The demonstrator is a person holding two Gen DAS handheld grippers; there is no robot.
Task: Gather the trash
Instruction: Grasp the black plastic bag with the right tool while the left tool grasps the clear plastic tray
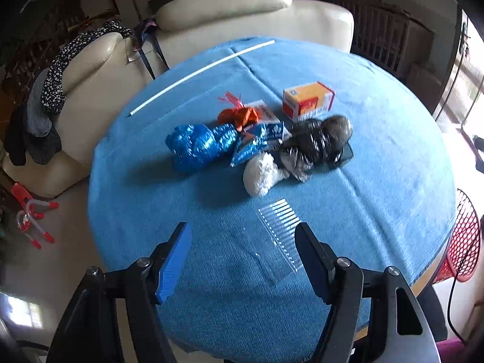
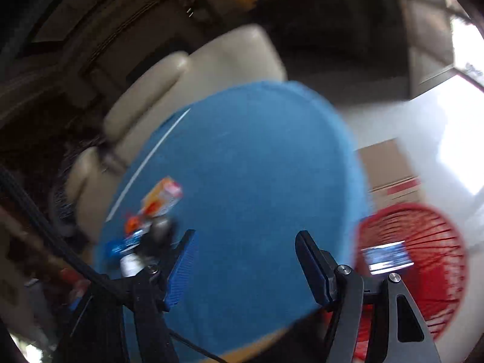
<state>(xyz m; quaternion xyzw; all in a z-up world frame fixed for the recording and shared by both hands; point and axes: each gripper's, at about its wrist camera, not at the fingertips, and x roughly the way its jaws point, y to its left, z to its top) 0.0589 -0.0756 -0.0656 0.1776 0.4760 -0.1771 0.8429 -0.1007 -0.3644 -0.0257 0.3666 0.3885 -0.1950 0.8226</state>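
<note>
Blue tablecloth [image 1: 378, 181] edge near, left tongs [image 1: 242, 239] agape

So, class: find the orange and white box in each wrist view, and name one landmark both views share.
Left wrist view: orange and white box sits right of centre, beyond the trash pile.
Right wrist view: the box, blurred, lies left of centre.
Shared landmark: the white strip on the blue tablecloth.

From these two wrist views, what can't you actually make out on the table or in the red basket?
- Right wrist view: motion blur smears the trash pile; single items are not separable.
- Right wrist view: the flat item in the red basket is blurred, unidentifiable.
- Left wrist view: the clear plastic tray is partly hidden by the left tongs.
- Left wrist view: print on the orange box is too small.
</note>
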